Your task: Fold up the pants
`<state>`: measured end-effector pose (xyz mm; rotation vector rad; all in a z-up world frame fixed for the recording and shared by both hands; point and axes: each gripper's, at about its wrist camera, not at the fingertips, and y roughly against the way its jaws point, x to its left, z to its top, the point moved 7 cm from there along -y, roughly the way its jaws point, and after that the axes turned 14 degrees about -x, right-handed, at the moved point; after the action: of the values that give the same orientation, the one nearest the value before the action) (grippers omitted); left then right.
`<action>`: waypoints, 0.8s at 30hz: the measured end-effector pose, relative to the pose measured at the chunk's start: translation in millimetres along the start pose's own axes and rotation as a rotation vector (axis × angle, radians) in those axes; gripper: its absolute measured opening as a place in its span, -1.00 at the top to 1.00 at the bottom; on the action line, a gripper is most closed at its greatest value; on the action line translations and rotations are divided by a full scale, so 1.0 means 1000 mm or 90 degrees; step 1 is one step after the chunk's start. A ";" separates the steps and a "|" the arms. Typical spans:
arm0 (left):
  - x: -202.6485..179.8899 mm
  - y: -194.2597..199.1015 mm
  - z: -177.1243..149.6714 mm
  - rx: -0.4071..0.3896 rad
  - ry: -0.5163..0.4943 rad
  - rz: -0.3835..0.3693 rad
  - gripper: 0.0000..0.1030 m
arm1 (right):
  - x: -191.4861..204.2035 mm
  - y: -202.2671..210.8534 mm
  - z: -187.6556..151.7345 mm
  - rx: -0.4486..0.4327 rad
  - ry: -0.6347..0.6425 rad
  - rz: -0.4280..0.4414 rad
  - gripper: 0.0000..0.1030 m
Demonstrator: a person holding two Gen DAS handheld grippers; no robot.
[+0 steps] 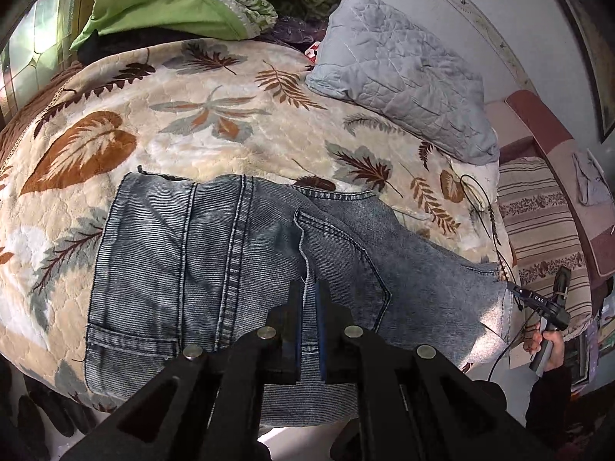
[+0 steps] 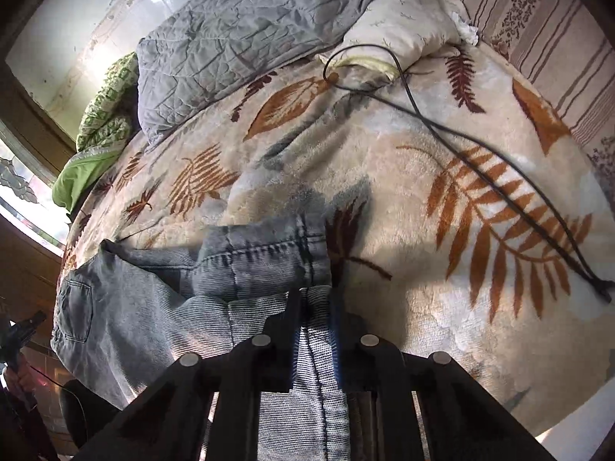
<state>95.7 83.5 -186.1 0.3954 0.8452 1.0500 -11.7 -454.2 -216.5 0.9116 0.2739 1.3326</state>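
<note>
The jeans (image 1: pixel 238 269) lie folded on the leaf-print blanket (image 1: pixel 184 123), near its front edge — the left gripper (image 1: pixel 308 307) is nipped narrow on a denim fold by the back pocket, the right gripper (image 2: pixel 316 319) likewise pinches denim at the other end, a black cable (image 2: pixel 480 169) beyond.

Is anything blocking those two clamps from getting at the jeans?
No. The left gripper and right gripper are each already closed on the jeans. The black cable lies apart, on the blanket.
</note>
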 end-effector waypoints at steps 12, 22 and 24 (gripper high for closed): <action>0.016 -0.048 -0.015 0.011 0.005 0.071 0.89 | 0.005 -0.019 0.049 -0.083 0.056 -0.064 0.76; 0.031 -0.035 -0.013 -0.008 0.015 0.095 0.89 | -0.018 -0.001 0.047 -0.139 -0.073 -0.104 0.70; 0.017 -0.030 -0.010 -0.019 0.005 0.072 0.89 | 0.000 0.017 0.056 -0.158 -0.053 -0.092 0.70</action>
<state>109.7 83.5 -219.4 0.4176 0.8208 1.1687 12.9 -477.6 -168.2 0.7227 0.1040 1.1624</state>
